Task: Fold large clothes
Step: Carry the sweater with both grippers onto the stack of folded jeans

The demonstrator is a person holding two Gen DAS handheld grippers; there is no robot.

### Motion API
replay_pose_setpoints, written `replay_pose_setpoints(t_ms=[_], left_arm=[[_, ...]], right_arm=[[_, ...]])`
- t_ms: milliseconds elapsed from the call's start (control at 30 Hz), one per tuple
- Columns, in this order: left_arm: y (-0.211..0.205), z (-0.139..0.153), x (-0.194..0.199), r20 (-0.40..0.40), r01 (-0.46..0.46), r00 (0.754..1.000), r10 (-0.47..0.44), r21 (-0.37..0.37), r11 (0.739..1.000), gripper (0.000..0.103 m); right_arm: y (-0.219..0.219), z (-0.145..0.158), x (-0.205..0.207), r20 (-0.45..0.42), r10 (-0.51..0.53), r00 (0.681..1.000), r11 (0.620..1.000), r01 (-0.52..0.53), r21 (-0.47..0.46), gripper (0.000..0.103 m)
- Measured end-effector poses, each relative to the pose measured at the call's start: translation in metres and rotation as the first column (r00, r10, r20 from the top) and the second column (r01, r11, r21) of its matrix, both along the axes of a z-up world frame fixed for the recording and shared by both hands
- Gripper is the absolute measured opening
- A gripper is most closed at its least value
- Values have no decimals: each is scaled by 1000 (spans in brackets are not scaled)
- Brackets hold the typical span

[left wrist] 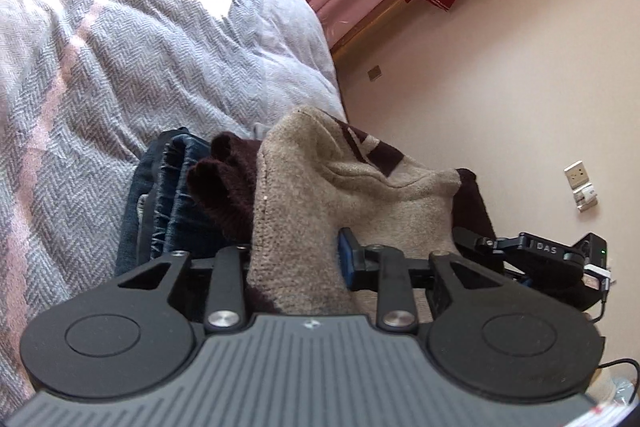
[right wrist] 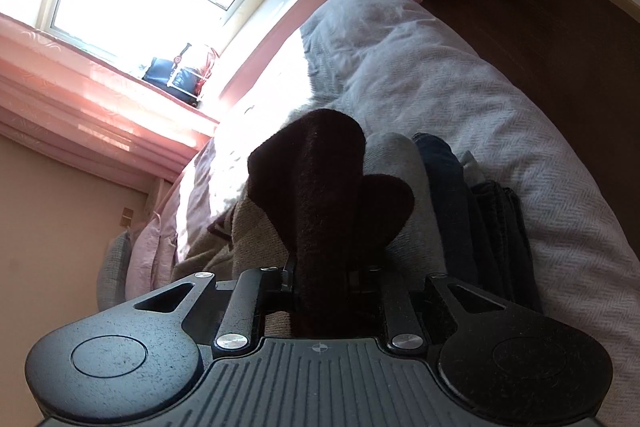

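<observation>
Sweater (left wrist: 320,195) overhangs bed (left wrist: 120,67) edge (floor (left wrist: 500,87) rt side).

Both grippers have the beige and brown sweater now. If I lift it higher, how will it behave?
The sweater will likely sag between grips: it already drapes in soft folds over the left gripper. Its thick knit looks fairly heavy. The fuzzy brown part in the right gripper probably won't slip easily.
</observation>
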State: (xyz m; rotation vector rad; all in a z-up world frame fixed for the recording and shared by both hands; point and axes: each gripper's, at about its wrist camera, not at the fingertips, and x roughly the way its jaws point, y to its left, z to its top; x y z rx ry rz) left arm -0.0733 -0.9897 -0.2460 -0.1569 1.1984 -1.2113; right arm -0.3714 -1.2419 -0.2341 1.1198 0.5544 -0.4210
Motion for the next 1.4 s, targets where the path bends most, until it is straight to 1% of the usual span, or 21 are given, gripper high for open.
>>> replay_pose_setpoints(t_ms=[33, 67, 100, 167, 233, 300, 400, 500, 533, 600, 667, 733, 833, 900, 933, 1033, 1133, 1200, 1267, 1333, 1400], left_arm=[[2, -2, 4, 1, -16, 1000, 16, 6, 1000, 34], [5, -1, 7, 3, -34, 999, 34, 6, 999, 36], [10, 4, 11, 26, -53, 998, 52, 4, 999, 36], [20, 21, 14, 122, -107, 987, 106, -1, 994, 32], [27, 43, 17, 230, -185, 956, 184, -18, 983, 32], [21, 64, 12, 323, -196, 924, 204, -58, 979, 32], [-10, 77, -12, 422, -114, 897, 129, -60, 992, 32], [-43, 63, -40, 503, -36, 863, 36, -8, 999, 33], [-51, 54, -45, 517, -31, 856, 18, 18, 999, 33], [-62, 33, -50, 534, -30, 845, -8, 63, 998, 34], [-67, 12, -51, 550, -25, 835, -23, 80, 996, 35], [-67, -1, -49, 556, -16, 831, -26, 71, 997, 35], [-69, 4, -47, 570, -29, 821, -19, 75, 997, 35], [-63, 15, -46, 581, -46, 814, -11, 83, 995, 33], [-57, 23, -46, 580, -51, 815, -12, 93, 994, 30], [-25, 48, -53, 564, -63, 826, 6, 82, 995, 33], [7, 63, -73, 555, -80, 832, 13, 97, 992, 35], [22, 65, -87, 548, -83, 836, 9, 110, 990, 38], [29, 60, -98, 541, -84, 841, -1, 133, 988, 41], [27, 48, -104, 532, -83, 846, -25, 177, 981, 44], [24, 36, -106, 523, -88, 851, -41, 219, 972, 45]], right_arm=[[-1, -1, -5, -9, -38, 999, 999, 38, 2, 23], [0, -2, -10, -25, -70, 997, 998, 70, -2, 35], [2, 1, -16, -40, -99, 994, 995, 98, -24, 39], [9, 18, -27, -78, -137, 987, 984, 127, -127, 39], [19, 40, -28, -114, -167, 979, 954, 132, -268, 39], [34, 65, -19, -124, -198, 972, 887, 124, -445, 38], [59, 81, 18, -159, -117, 980, 744, -20, -668, 38], [75, 60, 56, -254, -46, 966, 609, -174, -774, 34], [76, 47, 65, -307, -52, 950, 587, -220, -779, 32], [66, 18, 67, -377, -70, 923, 619, -256, -742, 25], [56, -3, 52, -337, -100, 936, 664, -190, -723, 24], [51, -11, 44, -312, -112, 943, 689, -153, -708, 24], [47, -10, 39, -286, -125, 950, 720, -112, -685, 24], [48, 10, 29, -276, -135, 952, 747, -85, -659, 24], [53, 23, 22, -264, -143, 954, 751, -69, -656, 25], [83, 64, 0, -227, -142, 964, 718, -57, -693, 25], [122, 84, -21, -193, -83, 978, 702, -80, -707, 25], [144, 85, -28, -208, -38, 978, 708, -121, -696, 25], [162, 69, -25, -248, -4, 969, 710, -172, -683, 25], [163, 42, -17, -331, -7, 944, 741, -217, -635, 25], [155, 26, -19, -331, -38, 943, 782, -179, -597, 25]])
